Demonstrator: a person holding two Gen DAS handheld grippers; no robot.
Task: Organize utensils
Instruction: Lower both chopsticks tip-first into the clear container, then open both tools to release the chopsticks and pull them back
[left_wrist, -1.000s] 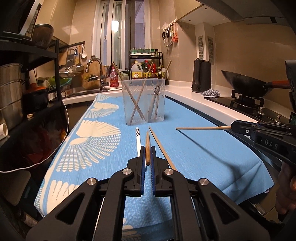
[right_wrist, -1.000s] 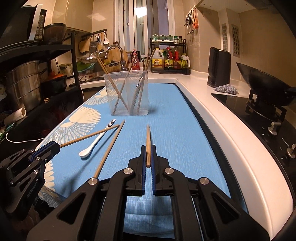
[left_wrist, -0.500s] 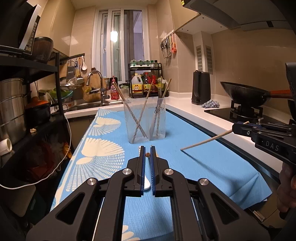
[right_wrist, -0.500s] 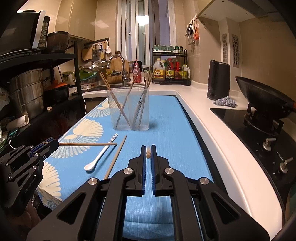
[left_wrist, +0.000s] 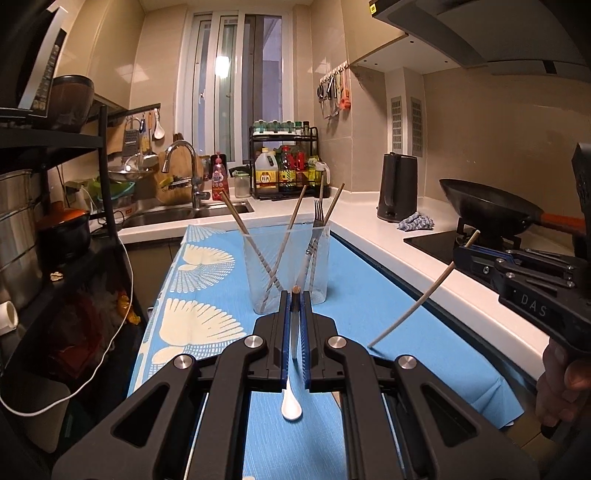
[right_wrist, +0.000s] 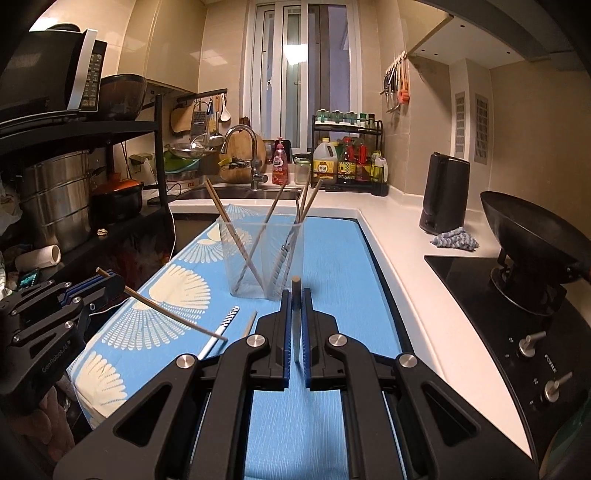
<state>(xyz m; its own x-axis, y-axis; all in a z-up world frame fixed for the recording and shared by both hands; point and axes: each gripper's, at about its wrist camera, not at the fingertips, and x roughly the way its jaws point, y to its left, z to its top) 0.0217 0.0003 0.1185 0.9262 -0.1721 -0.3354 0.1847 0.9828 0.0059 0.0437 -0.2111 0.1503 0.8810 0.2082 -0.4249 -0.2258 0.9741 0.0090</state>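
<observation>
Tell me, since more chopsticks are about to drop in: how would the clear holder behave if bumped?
The holder looks like thin clear plastic, so probably light. It stands tall on a cloth, with chopsticks leaning above its rim, so a knock near the top might tip or slide it.

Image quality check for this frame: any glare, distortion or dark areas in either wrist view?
Left wrist view: warm dim light, bright glare spot on the window, fisheye bending the range hood, shelf rack murky. Right wrist view: same window glare, corners vignetted black, wok nearly featureless.
</observation>
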